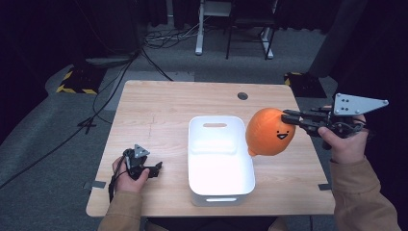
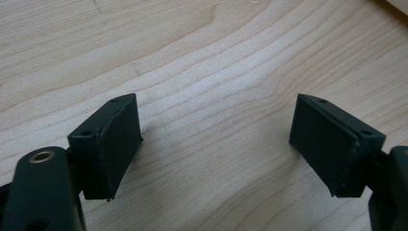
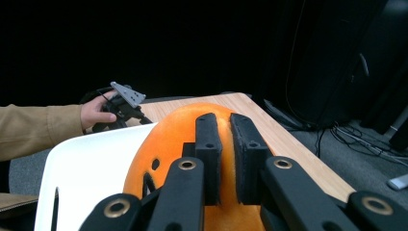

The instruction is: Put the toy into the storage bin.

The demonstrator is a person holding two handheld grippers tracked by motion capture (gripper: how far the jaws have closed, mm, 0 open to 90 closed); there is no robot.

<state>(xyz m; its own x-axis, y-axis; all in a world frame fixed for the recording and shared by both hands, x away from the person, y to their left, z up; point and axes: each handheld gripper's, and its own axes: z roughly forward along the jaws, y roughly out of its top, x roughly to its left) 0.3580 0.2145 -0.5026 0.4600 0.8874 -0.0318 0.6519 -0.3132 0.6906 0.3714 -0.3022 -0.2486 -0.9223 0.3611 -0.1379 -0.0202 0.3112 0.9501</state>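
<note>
orange plush toy (image 1: 268, 133) with a small printed face hangs in the air, pinched at its top by the right gripper (image 1: 288, 117), whose jaws are clenched on a fold of the fabric. in the right gripper view the two black jaws stand close together with the orange plush (image 3: 168, 139) squeezed between them. nearest the person in the high view, both forearms in tan sleeves come in from the bottom edge. the left hand (image 1: 126, 172) holds the left gripper (image 1: 155, 168) low over the near left part of the wooden table (image 1: 159, 106); in the left gripper view its fingers (image 2: 111, 144) are spread wide apart over bare wood grain, released, nothing between them. a white plastic bin (image 1: 219, 159) sits on the table at mid-depth, centred. the toy hangs just beside the bin's right rim, above the table surface, not inside the bin. the right hand (image 1: 342, 142) is at the table's right edge. farther off: a round hole (image 1: 242, 96) near the far edge of the tabletop, then grey floor with black cables (image 1: 96, 110) and a white desk frame (image 1: 199, 29).
</note>
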